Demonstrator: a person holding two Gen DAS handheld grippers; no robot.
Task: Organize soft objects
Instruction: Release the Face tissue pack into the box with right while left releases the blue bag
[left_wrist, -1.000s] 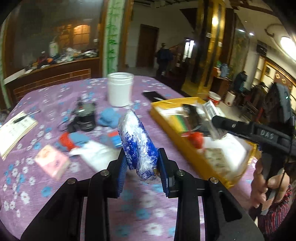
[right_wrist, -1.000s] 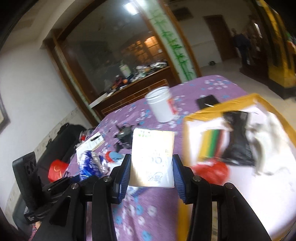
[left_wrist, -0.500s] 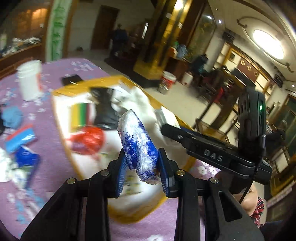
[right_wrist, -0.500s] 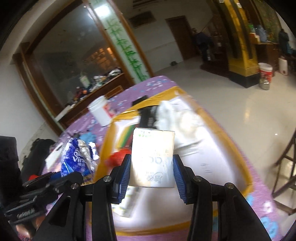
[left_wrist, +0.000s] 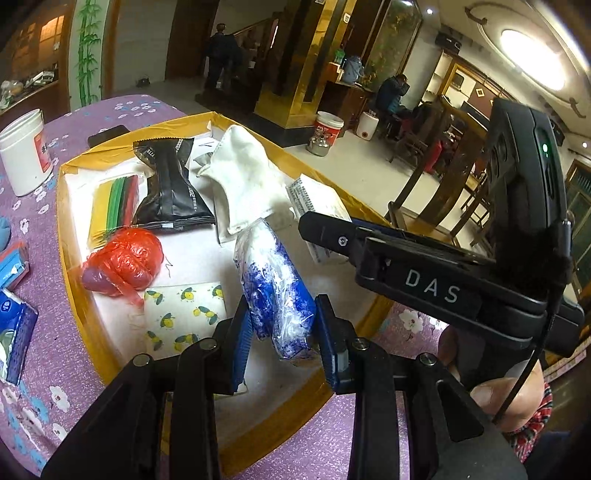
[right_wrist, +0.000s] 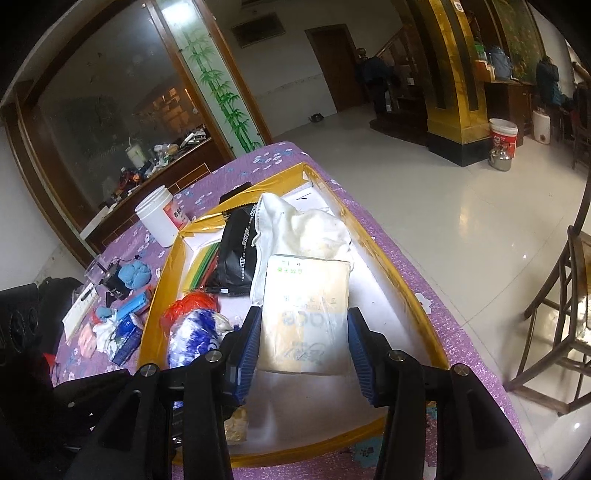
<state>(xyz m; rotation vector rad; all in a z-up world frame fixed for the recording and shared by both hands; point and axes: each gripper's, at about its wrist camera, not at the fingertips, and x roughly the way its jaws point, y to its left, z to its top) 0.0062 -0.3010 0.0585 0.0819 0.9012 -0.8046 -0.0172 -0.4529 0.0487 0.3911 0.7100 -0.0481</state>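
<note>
My left gripper (left_wrist: 282, 343) is shut on a blue and white crinkled plastic pack (left_wrist: 275, 291) and holds it over the near end of the yellow tray (left_wrist: 74, 280). My right gripper (right_wrist: 303, 354) is shut on a pale tissue pack (right_wrist: 304, 306), also over the tray (right_wrist: 391, 273). The tray holds a white cloth (left_wrist: 243, 177), a black pouch (left_wrist: 170, 192), a red plastic bag (left_wrist: 123, 260), coloured strips (left_wrist: 114, 203) and a lemon-print pack (left_wrist: 183, 314). The right gripper's body shows in the left wrist view (left_wrist: 436, 284).
A white tub (left_wrist: 24, 151) stands on the purple flowered tablecloth (left_wrist: 40, 387) left of the tray. Blue tissue packs (left_wrist: 11, 328), a blue cloth (right_wrist: 135, 273) and other small items lie on the left. The table edge and a wooden chair (right_wrist: 554, 314) are on the right.
Both grippers have moved further over the tray and lower, each still holding its pack. The tray's contents now fill more of both views.
</note>
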